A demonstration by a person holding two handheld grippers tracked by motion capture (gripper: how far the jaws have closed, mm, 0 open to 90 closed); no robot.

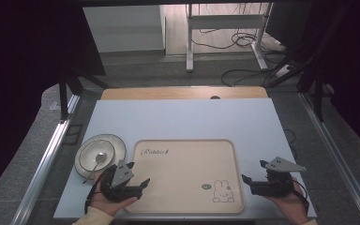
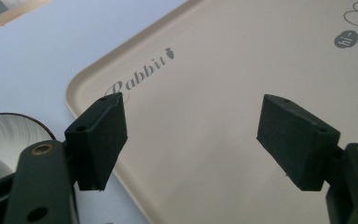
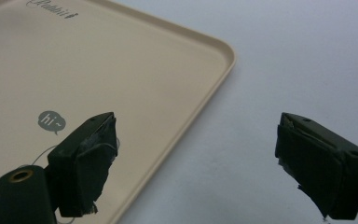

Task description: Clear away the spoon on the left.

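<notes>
Left gripper (image 1: pixel 138 180) has its jaws spread wide, nothing between them, poised over the near left corner of the beige tray (image 2: pixel 223 56). Right gripper (image 1: pixel 244 180) is spread and empty too, straddling the tray's right rim. One at each side: that looks like a two-handed lift being lined up. The plate (image 1: pixel 115 143) with its spoon (image 1: pixel 97 161) sits just left of the tray.
</notes>
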